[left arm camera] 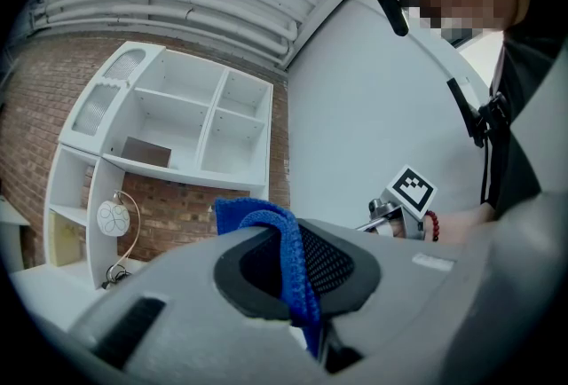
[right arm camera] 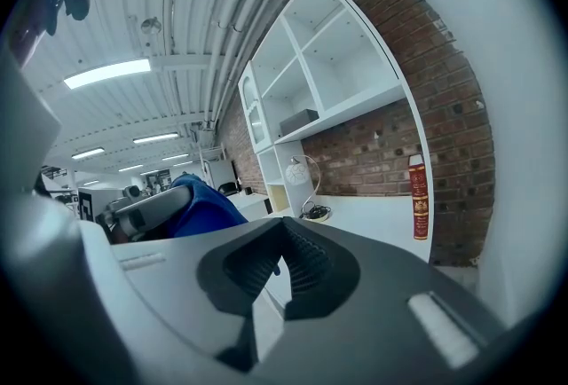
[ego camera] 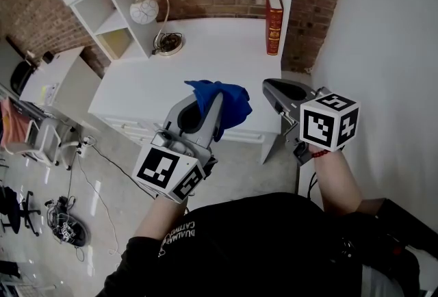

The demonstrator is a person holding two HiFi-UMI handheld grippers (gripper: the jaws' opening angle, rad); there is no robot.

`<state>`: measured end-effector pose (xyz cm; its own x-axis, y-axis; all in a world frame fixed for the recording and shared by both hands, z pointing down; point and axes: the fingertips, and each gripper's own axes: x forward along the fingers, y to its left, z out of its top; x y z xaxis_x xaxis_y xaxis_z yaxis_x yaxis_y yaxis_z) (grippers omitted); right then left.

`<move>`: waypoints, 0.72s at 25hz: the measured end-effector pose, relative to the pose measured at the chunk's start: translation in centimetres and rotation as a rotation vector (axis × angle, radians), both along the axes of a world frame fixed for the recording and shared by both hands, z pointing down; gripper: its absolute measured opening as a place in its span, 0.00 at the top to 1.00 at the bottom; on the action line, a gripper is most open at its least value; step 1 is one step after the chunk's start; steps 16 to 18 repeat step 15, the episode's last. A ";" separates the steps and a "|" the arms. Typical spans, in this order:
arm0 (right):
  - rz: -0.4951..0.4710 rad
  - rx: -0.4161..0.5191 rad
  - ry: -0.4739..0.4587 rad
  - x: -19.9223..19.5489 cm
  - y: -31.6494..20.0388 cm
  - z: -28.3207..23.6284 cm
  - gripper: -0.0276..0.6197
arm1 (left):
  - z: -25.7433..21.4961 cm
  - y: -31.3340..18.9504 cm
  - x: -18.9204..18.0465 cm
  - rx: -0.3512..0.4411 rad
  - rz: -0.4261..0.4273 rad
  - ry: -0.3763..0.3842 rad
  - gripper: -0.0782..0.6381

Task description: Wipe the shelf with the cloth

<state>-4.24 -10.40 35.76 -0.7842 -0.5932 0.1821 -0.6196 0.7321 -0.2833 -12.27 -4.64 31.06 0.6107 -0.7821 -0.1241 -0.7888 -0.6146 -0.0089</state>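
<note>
Left hand-held gripper (ego camera: 209, 98) was clamped on cloth (ego camera: 231, 102); right hand-held gripper (ego camera: 270, 87) was closed, empty. Cloth, pinched thinly, could be dropped.

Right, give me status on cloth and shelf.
Left hand-held gripper shut on blue cloth. Right hand-held gripper shut, empty. Red book, lamp on shelf.

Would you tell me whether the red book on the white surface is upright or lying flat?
Upright: the red book stands on end, spine facing outward.
</note>
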 end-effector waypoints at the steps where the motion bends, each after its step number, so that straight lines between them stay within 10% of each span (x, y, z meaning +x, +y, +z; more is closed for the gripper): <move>1: 0.001 -0.001 0.000 0.0 0.0 0.0 0.95 | 0.0 0.0 0.0 0.000 0.001 0.000 0.86; 18: -0.002 0.001 0.003 -0.1 0.3 -0.2 0.95 | -0.3 0.3 -0.1 0.003 -0.002 -0.004 0.86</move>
